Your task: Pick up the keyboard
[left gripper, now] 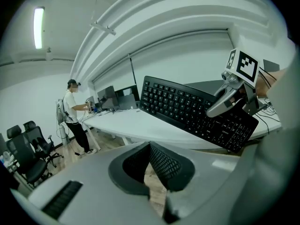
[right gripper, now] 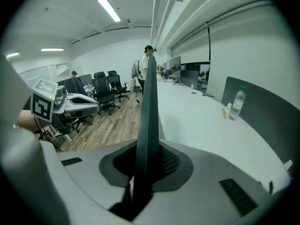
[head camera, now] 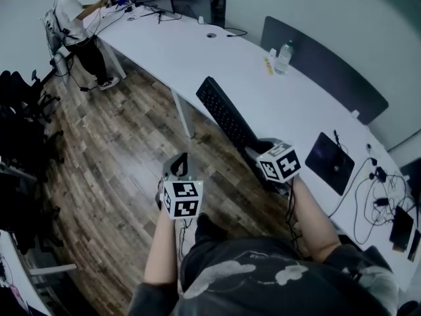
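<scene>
Right gripper (head camera: 258, 151): clamped on the near end of the keyboard; in the right gripper view (right gripper: 147, 165) the two pads press on either face of the board's thin edge.
Keyboard (head camera: 227, 114): black and full-size, held in the air and tilted, stretching from the right gripper toward the far left along the table's near edge. The left gripper view shows it key-side on (left gripper: 197, 111), clear of the table top. The right gripper view shows it edge-on (right gripper: 150, 116), rising straight out from between the jaws.
Left gripper (head camera: 179, 164): jaws together with nothing between them, as its own view shows (left gripper: 152, 165). It hangs over the wooden floor (head camera: 125, 150), left of the keyboard and apart from it.
Table (head camera: 289, 104): long, white and curved, running from near right to far left.
Water bottle (head camera: 283, 56): upright on the far side of the table, just beside the grey partition (head camera: 322, 64).
Near right of table: a dark flat slab (head camera: 330, 162) and a tangle of cables (head camera: 371, 196).
Person (head camera: 75, 25): standing at the far left end of the table.
Office chairs (head camera: 23, 110): black, grouped at the left, well apart from the table.
</scene>
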A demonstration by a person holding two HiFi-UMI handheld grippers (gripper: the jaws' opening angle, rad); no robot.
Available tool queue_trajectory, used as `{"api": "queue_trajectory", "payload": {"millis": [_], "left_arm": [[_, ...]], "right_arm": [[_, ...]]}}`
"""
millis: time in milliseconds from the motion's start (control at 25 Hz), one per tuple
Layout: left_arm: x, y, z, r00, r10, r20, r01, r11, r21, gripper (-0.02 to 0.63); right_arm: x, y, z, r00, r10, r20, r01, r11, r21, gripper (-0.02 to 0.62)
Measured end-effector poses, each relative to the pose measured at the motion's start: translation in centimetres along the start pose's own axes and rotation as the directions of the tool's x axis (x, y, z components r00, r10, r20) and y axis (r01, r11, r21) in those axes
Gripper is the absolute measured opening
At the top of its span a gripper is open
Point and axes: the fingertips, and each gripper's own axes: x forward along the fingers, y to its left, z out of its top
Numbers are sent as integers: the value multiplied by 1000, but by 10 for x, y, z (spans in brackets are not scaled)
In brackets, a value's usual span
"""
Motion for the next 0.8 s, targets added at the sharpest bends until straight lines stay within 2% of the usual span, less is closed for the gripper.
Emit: {"api": "queue_trajectory", "payload": {"millis": [520, 800], "left_arm": [[-77, -87, -18, 989, 144, -20, -145, 988, -57, 2], [-110, -120, -16, 980, 196, 12, -194, 975, -108, 2]], "right_arm": [[-69, 14, -71, 990, 138, 36, -137, 989, -52, 64], [-99, 17, -99, 981, 188, 53, -185, 980, -68, 64]]}}
